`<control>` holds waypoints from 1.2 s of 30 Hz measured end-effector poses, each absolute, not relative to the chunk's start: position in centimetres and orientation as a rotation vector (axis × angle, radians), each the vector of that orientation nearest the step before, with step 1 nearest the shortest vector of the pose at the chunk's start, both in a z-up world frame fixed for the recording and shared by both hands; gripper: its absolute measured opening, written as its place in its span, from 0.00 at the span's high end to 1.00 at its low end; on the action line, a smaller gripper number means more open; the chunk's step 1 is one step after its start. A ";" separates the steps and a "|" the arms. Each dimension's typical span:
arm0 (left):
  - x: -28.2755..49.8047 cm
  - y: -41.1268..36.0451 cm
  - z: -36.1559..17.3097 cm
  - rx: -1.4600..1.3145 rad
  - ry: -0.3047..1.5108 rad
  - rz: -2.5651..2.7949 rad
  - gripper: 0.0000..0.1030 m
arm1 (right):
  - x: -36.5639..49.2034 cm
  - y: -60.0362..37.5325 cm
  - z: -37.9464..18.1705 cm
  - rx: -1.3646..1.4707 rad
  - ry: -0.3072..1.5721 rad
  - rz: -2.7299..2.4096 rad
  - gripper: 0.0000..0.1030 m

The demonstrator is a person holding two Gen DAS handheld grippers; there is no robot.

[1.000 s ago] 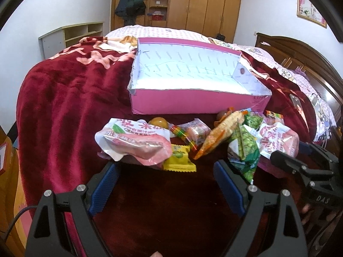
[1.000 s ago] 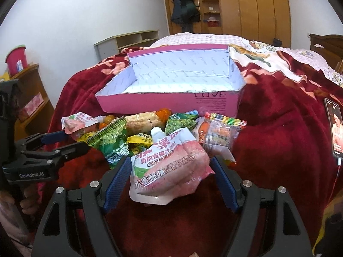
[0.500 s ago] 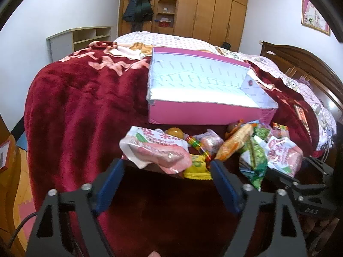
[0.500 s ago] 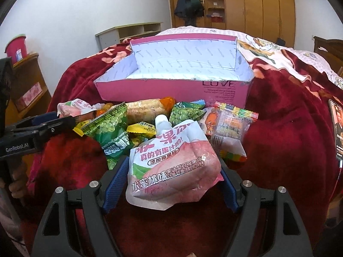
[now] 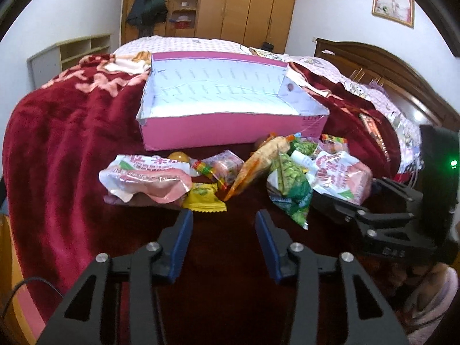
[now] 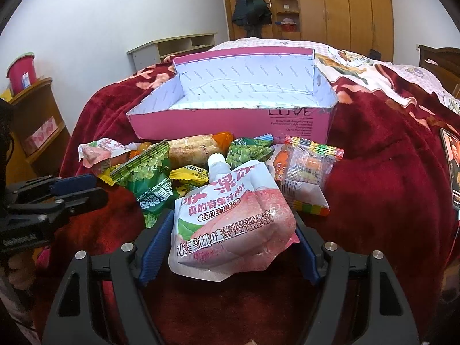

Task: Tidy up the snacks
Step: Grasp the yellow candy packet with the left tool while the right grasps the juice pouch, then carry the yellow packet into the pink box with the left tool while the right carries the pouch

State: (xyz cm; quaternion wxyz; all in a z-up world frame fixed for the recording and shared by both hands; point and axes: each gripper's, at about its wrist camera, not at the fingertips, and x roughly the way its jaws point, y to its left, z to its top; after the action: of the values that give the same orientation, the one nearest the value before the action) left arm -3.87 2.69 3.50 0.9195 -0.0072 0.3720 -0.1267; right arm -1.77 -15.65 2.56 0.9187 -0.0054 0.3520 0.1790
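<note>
A heap of snack packets lies on the red blanket in front of an open pink box (image 5: 230, 132). My left gripper (image 5: 224, 221) hovers just short of a yellow packet (image 5: 204, 198), to the right of a pink pouch (image 5: 146, 178). Its jaws are closing with nothing between them. My right gripper (image 6: 231, 230) stands wide with a peach jelly pouch (image 6: 230, 218) lying between its fingers; the pouch's edges reach the pads. A green pea bag (image 6: 149, 178) and a clear candy packet (image 6: 304, 172) flank that pouch. The left gripper (image 6: 92, 188) shows at the left of the right wrist view.
The blanket (image 5: 57, 158) drops off at the near and left sides of the bed. A phone (image 6: 451, 166) lies on the blanket at the right. A wooden shelf unit (image 6: 34, 120) stands left of the bed. A person's hand (image 5: 431, 293) holds the right gripper.
The left gripper's jaws have narrowed a good deal and it has shifted right, from the pink pouch toward the yellow packet. The peach pouch sits closer between the right fingers.
</note>
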 end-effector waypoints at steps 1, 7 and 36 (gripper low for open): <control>-3.6 2.6 3.4 -0.007 0.763 -0.245 0.53 | -1.8 -15.7 2.5 -0.011 0.724 0.368 0.25; -1.8 3.5 2.4 -0.040 0.785 -0.196 0.53 | -1.7 -15.7 2.4 -0.006 0.725 0.370 0.25; -4.1 2.1 4.0 -0.005 0.717 -0.300 0.69 | -3.2 -17.0 4.0 0.042 0.632 0.340 0.29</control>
State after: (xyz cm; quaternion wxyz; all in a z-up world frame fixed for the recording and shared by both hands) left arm -4.06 2.13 4.02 0.9255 -0.0023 0.3494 -0.1460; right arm -3.22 -17.02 3.97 0.9362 0.0204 0.3091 0.1662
